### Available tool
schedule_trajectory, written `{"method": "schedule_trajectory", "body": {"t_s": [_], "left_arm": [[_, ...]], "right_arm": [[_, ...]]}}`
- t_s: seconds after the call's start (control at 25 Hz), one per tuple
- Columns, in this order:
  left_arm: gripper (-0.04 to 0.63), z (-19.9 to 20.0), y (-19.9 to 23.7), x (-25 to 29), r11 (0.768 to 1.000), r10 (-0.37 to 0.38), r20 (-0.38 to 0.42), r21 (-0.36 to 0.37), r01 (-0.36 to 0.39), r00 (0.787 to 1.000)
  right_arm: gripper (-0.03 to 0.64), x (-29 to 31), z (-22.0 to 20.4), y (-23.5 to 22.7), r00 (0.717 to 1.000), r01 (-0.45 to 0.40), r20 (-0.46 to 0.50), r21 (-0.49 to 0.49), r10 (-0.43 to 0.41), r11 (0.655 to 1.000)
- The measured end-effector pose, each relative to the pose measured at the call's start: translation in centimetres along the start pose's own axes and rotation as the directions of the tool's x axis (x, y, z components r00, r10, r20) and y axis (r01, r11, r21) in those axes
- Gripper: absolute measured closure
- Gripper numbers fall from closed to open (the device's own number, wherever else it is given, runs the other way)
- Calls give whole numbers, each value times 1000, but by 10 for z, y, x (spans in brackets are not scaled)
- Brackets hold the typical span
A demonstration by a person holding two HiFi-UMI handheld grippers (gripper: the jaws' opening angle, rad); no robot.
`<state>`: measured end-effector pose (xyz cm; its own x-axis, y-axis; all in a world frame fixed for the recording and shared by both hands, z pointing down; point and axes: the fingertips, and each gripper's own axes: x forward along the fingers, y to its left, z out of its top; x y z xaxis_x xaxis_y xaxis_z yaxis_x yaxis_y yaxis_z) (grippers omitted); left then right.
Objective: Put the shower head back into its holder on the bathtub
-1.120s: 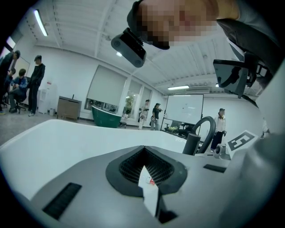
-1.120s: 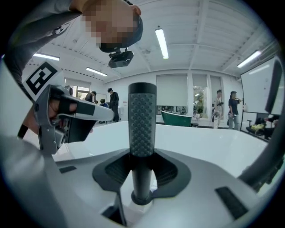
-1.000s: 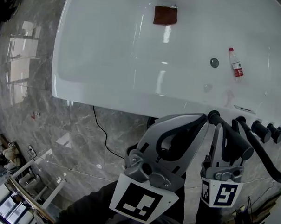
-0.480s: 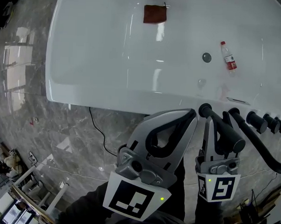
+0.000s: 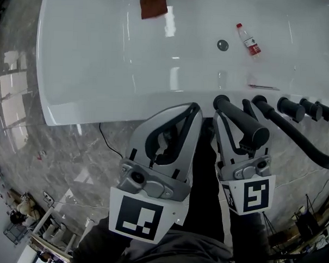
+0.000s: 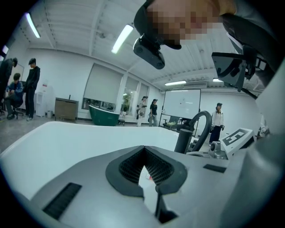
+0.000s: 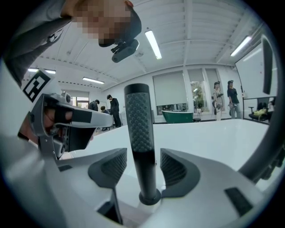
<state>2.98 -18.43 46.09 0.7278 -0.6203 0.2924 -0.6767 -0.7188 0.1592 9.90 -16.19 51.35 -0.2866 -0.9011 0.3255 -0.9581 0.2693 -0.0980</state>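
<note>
The black shower head (image 5: 240,119) stands upright on the white bathtub's (image 5: 101,93) near rim. Its textured handle (image 7: 139,129) rises out of the round holder (image 7: 149,196). My right gripper (image 5: 231,112) straddles the handle and its jaws are opening. In the right gripper view (image 7: 143,168) a gap shows between each ribbed pad (image 7: 112,167) and the handle. The black hose (image 5: 301,143) curves off to the right. My left gripper (image 5: 193,109) hangs just left of the right one, shut and holding nothing. Its closed tips (image 6: 144,152) point over the tub.
Black tap knobs (image 5: 291,108) line the rim to the right of the shower head. Inside the tub lie a small plastic bottle (image 5: 248,40), a brown cloth (image 5: 153,7) and the drain (image 5: 222,45). A black cable (image 5: 106,141) trails on the marble floor. People stand in the far background.
The right gripper's jaws, closed on the shower head handle before, have spread off it. The head camera has shifted, so the tub sits higher and further left in the picture.
</note>
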Motion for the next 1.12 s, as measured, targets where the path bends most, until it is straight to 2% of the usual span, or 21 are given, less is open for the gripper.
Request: {"method": "schedule_trajectory", "body": {"t_s": [0.36,1.12], "left_arm": [[592,-13,8,1,998,65,-41,26,-64,997],[592,-15,3,3,998,54,-42,15,-54,998]], "right_arm": [[383,-3,5,4,1000,-22,11,11,22,1000],[382,-1,3,3,1000,-10,-12,-14,10,1000]]}}
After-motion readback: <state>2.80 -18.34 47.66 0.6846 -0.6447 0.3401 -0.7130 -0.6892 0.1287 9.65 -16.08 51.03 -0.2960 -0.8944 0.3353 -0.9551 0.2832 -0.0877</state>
